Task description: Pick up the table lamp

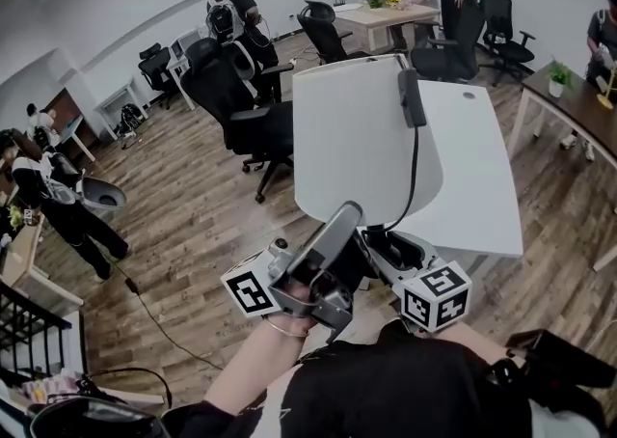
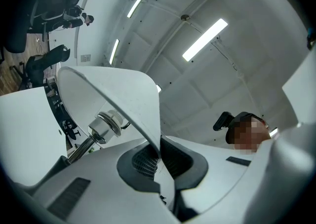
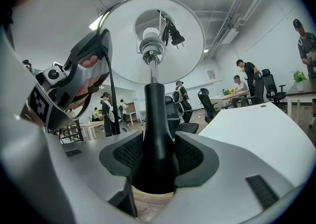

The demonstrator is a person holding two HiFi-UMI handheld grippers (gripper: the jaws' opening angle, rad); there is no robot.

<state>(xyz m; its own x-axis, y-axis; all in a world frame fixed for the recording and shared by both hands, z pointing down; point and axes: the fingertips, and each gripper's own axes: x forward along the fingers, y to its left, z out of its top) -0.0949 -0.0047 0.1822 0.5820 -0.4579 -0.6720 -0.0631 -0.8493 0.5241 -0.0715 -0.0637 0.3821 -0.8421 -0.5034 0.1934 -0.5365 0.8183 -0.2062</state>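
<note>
The table lamp is held off the floor in front of me; its white shade (image 1: 362,137) fills the middle of the head view, with the black plug (image 1: 412,98) and cord hanging over it. My left gripper (image 1: 339,224) is shut on the shade's lower rim; in the left gripper view the thin shade wall (image 2: 118,94) runs down between the pads (image 2: 159,154), with the metal bulb socket (image 2: 104,125) inside. My right gripper (image 3: 155,156) is shut on the lamp's black base stem (image 3: 154,134), and the shade (image 3: 123,45) is above it.
A white table (image 1: 472,166) stands just behind the lamp. Black office chairs (image 1: 231,98) are to the left of it. Several people stand or sit around the room. A black cable (image 1: 154,320) trails on the wooden floor, near a dark railing (image 1: 29,330).
</note>
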